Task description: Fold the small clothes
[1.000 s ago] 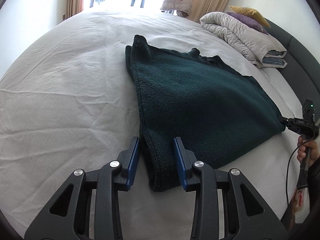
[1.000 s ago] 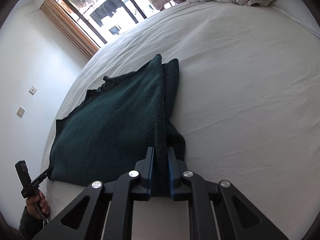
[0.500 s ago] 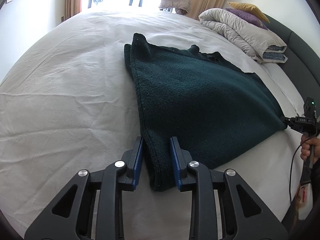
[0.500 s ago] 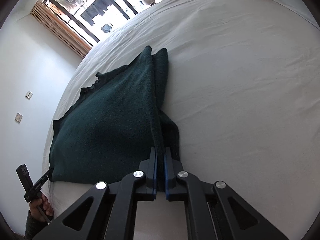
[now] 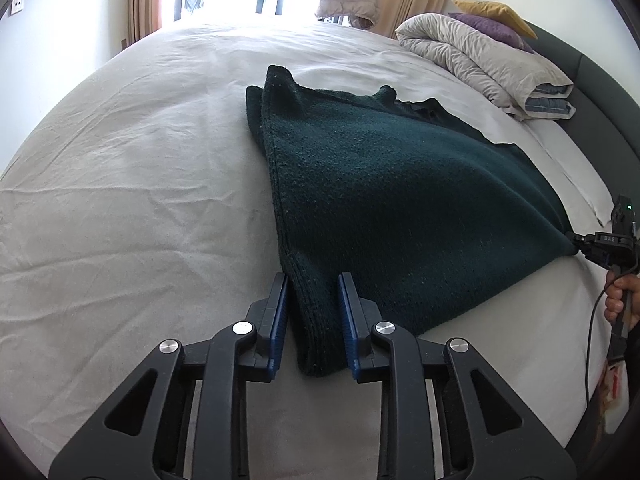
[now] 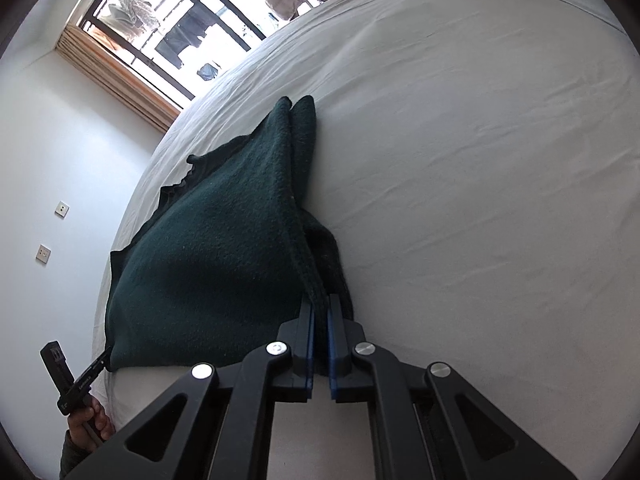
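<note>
A dark green knitted garment (image 5: 400, 200) lies on a white bed, folded over on itself. My left gripper (image 5: 312, 284) has its blue-padded jaws around the garment's near corner, pads close to the cloth on both sides. It also shows far left in the right wrist view (image 6: 106, 354), pinching that corner. My right gripper (image 6: 319, 304) is shut on the garment's (image 6: 224, 248) other near corner and lifts that edge slightly off the sheet. It appears at the right edge of the left wrist view (image 5: 576, 242), held by a hand.
The white bed sheet (image 5: 140, 200) spreads wide to the left of the garment. A rolled grey duvet (image 5: 480, 64) with yellow and purple pillows lies at the headboard. A window (image 6: 168, 36) with curtains stands beyond the bed's far end.
My left gripper's jaws have closed in from wide open onto the garment's corner. My right gripper has tightened on its corner and lifted the edge a little.
</note>
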`<state>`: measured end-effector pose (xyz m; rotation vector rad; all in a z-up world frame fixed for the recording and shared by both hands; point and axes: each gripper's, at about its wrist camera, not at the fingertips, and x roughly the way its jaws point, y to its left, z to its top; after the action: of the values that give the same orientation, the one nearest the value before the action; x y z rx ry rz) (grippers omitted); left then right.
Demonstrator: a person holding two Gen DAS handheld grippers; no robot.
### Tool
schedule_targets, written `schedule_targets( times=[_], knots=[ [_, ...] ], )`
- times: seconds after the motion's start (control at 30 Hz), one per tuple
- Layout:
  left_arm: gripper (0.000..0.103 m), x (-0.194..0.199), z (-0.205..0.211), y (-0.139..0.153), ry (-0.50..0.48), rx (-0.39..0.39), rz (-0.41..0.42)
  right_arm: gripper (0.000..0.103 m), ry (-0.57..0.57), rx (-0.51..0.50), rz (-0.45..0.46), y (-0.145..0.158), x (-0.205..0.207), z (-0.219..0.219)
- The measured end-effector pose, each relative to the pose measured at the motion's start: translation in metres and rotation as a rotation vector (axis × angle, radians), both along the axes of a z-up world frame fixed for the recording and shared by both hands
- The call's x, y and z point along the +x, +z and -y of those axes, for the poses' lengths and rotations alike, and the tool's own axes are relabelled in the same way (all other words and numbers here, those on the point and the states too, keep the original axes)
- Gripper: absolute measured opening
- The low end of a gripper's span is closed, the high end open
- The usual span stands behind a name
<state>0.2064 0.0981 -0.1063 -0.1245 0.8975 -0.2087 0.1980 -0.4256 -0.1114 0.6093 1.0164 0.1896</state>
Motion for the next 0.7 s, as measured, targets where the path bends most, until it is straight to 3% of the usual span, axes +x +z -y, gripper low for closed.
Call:
schedule_targets(
  times=[0.2,0.37,0.43,0.5,0.53,0.6,0.7],
  knots=[
    [0.022,-0.005,-0.001,-0.002,-0.006,-0.004,0.002,0.003,-0.006,-0.042,0.001,0.0,-0.001,-0.006],
    [0.022,-0.011,-0.009,0.002,0.017,-0.043,-0.002,0.004,-0.026,-0.003,0.012,0.003,-0.004,-0.001],
    [0.022,-0.02,-0.014,0.01,0.054,-0.028,0.01,0.012,-0.045,-0.026,0.026,0.012,-0.013,-0.001],
    [0.022,-0.029,-0.018,0.021,0.088,0.002,0.042,0.035,-0.092,-0.073,0.044,0.022,-0.025,0.003],
    [0.022,-0.032,-0.02,0.029,0.113,0.032,0.068,0.036,-0.115,-0.083,0.06,0.028,-0.03,0.005],
    [0.022,-0.031,-0.017,0.045,0.123,0.058,0.117,0.036,-0.126,-0.042,0.11,0.04,-0.035,0.004],
    [0.022,-0.008,0.01,0.063,0.044,0.059,0.15,0.036,-0.044,0.112,0.188,0.051,-0.022,-0.021]
  ],
)
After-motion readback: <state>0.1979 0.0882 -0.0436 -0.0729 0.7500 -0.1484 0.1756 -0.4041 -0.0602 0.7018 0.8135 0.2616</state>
